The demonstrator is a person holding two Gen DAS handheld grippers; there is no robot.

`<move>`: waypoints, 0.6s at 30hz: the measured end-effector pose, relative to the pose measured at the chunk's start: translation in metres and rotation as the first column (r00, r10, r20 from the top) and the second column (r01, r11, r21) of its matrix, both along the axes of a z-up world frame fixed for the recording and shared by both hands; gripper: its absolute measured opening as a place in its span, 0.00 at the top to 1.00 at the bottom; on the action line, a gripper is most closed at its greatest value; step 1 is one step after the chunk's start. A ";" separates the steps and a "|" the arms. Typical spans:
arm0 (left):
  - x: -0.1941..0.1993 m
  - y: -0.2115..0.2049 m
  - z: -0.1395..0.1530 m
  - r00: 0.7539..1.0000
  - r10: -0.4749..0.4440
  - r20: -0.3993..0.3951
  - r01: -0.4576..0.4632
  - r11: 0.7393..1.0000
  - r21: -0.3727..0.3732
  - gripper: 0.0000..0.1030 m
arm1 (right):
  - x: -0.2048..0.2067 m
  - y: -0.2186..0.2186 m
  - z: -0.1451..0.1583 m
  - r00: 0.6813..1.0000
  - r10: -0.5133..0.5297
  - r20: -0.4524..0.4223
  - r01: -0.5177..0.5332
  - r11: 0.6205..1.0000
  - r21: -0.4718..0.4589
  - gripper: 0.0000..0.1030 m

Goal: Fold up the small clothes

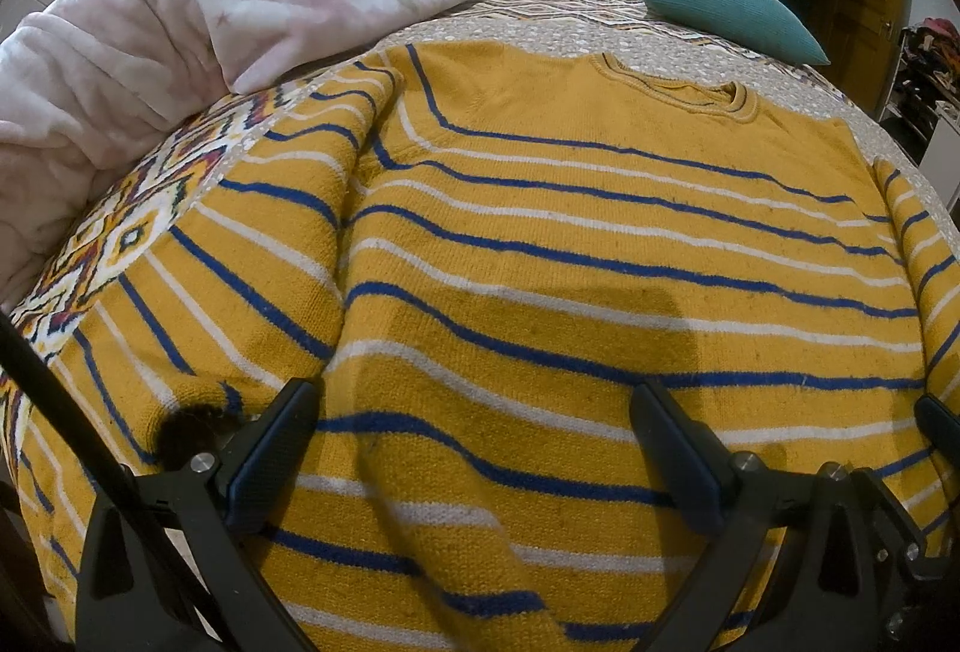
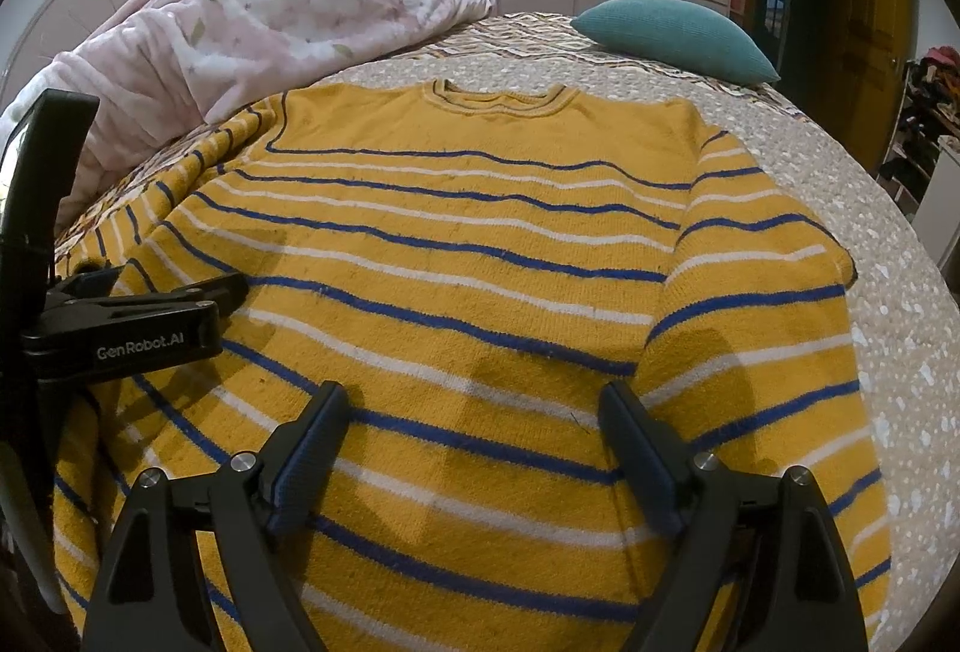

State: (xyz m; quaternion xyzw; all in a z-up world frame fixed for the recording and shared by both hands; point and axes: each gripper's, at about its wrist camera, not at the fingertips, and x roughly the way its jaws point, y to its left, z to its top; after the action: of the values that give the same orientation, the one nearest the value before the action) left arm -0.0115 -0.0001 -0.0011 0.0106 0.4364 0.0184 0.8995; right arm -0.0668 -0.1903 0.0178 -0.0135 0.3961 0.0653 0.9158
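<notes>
A yellow sweater [image 2: 456, 292] with blue and white stripes lies spread flat, collar toward the top of the frame, on a patterned bedspread [image 2: 840, 159]; its sleeves run down the left and right edges of both views. The left gripper [image 1: 474, 448] and the right gripper [image 2: 474, 442] both hover low over the hem, jaws spread wide with nothing between them. No fold looks started. A sensible first move is probably to take one sleeve near its cuff and lay it across the chest, so each pinch should catch both knit layers at the edge and lift evenly, since thick knit tends to sag and bunch. A pink blanket [image 2: 240, 27] at upper left crowds the left sleeve; a teal cushion [image 2: 672, 33] sits beyond the collar.
</notes>
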 end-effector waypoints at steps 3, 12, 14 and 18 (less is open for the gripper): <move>0.000 0.000 0.000 1.000 0.000 0.000 0.000 1.000 0.000 0.00 | 0.000 0.001 0.000 1.000 -0.001 0.000 0.001 1.000 -0.004 0.14; 0.000 0.000 0.000 1.000 0.000 0.001 0.000 1.000 0.000 0.00 | 0.000 0.002 -0.001 1.000 -0.002 0.001 0.002 1.000 -0.013 0.14; 0.000 -0.001 0.000 1.000 0.000 0.001 0.000 1.000 0.001 0.00 | 0.000 0.002 -0.001 1.000 -0.002 0.002 0.002 1.000 -0.012 0.14; -0.001 0.000 0.000 1.000 0.000 0.001 0.000 1.000 0.001 0.00 | 0.000 0.001 -0.001 1.000 -0.002 0.002 0.002 1.000 -0.013 0.14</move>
State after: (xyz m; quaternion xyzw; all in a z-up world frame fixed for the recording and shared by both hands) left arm -0.0120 -0.0004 -0.0016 0.0110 0.4359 0.0185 0.8997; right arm -0.0673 -0.1889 0.0166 -0.0192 0.3957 0.0616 0.9161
